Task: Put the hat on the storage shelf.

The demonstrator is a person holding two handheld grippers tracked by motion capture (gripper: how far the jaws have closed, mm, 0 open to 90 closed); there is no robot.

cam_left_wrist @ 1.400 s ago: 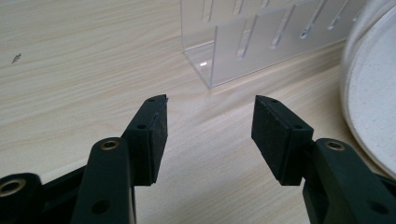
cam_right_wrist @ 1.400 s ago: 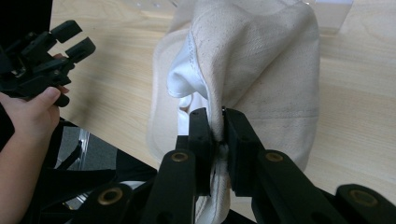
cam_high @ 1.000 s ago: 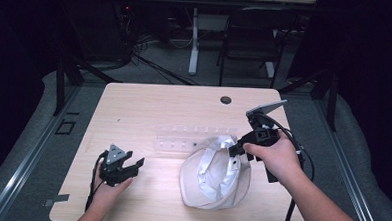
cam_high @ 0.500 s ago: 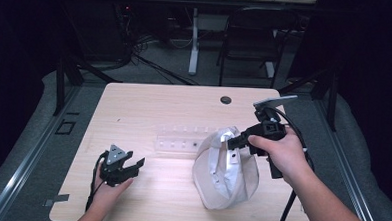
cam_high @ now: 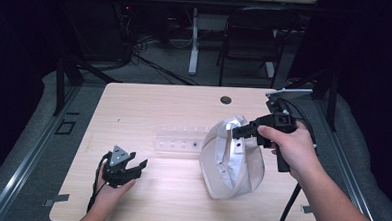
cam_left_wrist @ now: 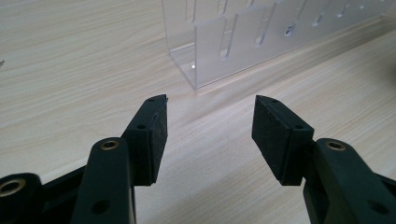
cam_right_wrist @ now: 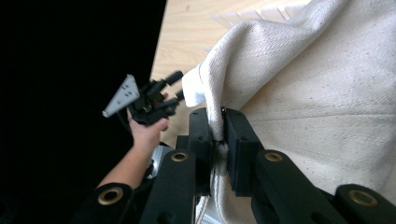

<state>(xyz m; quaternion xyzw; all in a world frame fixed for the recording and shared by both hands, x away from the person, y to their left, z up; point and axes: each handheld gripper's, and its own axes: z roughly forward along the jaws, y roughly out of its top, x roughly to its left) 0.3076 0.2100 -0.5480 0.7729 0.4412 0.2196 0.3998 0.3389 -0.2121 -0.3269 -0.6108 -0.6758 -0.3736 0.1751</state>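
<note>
Fabric is pinched hard between my right fingers: they are clamped on a folded edge of the white cloth cap, and the rest of it hangs down from that edge with its lower part resting on the desk. My right gripper points leftward across the desk, so the cap dangles on the side toward my other hand, its long axis running roughly from the pinch down toward the near desk edge.

Over on the left, my left gripper rests low near the front of the desk, fingers spread wide with nothing between them, aimed at the clear acrylic rack just ahead. That rack lies flat between my two hands, just beside the cap's left side. My left hand is the nearer one to it.

Compared with a second ago, I've lifted the cap and drawn it rightward: it was a flatter mound then, and now it stands taller and narrower under my grip. My left hand hasn't budged.
</note>
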